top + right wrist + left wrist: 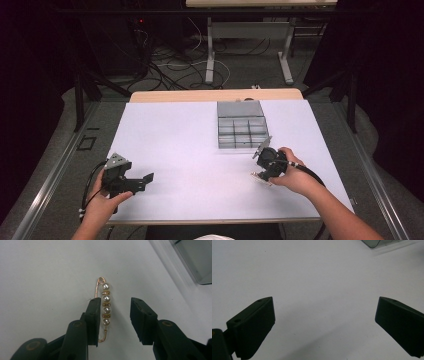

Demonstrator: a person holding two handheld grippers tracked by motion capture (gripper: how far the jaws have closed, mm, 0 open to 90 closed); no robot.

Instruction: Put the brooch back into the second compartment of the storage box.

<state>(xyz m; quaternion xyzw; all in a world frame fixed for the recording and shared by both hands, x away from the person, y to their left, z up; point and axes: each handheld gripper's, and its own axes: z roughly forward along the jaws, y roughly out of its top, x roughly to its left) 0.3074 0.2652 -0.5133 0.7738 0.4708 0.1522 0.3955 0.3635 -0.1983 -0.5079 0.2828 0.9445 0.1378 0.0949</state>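
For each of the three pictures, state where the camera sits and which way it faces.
High view: above the person's side, facing forward and down on the table; forearms, both hands.
Left gripper view: on the left gripper, facing bare table; open jaws.
Right gripper view: on the right gripper, facing a pearl pin between its jaws.
Shared: compartment box.

Your pearl pin (105, 308) in the right gripper view: its gold wire's left side is partly hidden behind the left jaw, so contact there can't be told. The compartment box (372, 243) is cut off at the top edge of the left gripper view, w/ just a corner in. From the high view, box (241, 125) contents are too small to tell.
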